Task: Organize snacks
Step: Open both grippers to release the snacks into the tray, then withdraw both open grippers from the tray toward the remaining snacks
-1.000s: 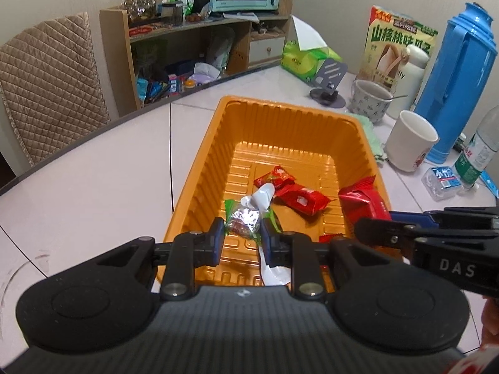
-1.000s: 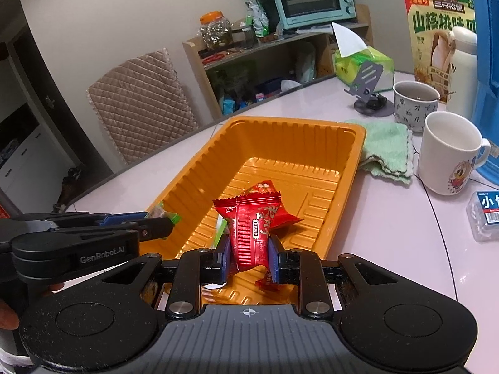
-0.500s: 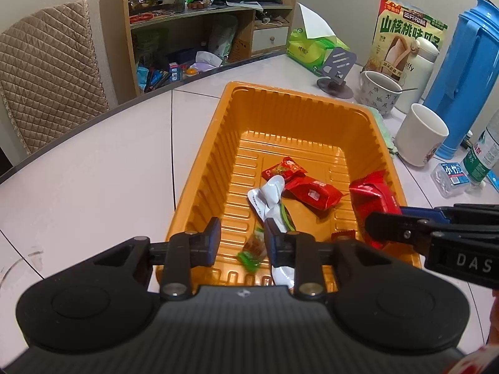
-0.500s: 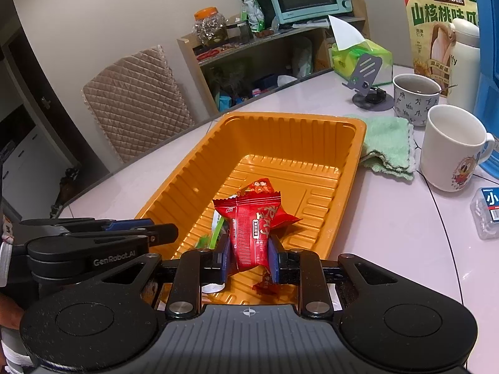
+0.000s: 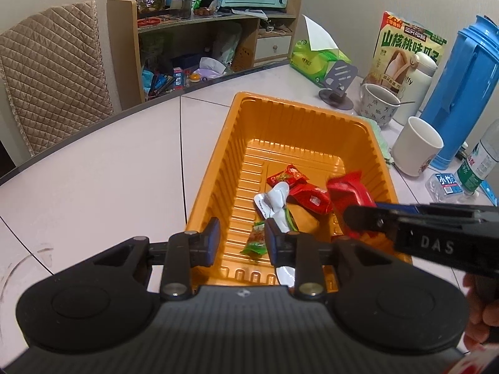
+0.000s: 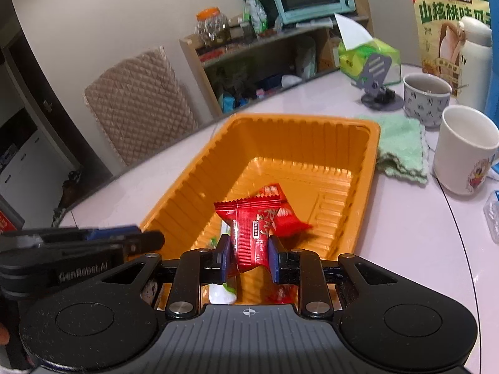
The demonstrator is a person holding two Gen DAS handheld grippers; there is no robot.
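In the right wrist view, the right gripper (image 6: 248, 257) sits at the lower centre of the frame with its two blue-padded fingers (image 6: 224, 258) closed against the sides of a red snack packet (image 6: 249, 233), which stands upright between them above the near end of the orange tray (image 6: 363, 168). Just behind that packet, lower in the tray, lies another red wrapper (image 6: 285, 215), and a white packet (image 6: 220, 294) shows below the fingers at the bottom of the tray. In the left wrist view, the left gripper (image 5: 240, 241) is at the lower centre with its fingers spread apart and nothing held between them; a small green-ended candy (image 5: 255, 243) lies on the tray floor in the gap, close to the right-hand finger. Beyond it, toward the middle of the frame, the white packet (image 5: 274, 201) rests beside two red wrappers (image 5: 308, 198) on the ribbed floor of the tray. The right gripper enters this view from the right edge, its tip over the tray's right side with the red packet in it. To the right of the tray on the pale table (image 5: 103, 168) stand a white mug (image 5: 416, 146), a patterned cup (image 5: 379, 106), and a blue thermos (image 5: 466, 90); a green cloth (image 6: 402, 148) lies touching the tray's far right corner.
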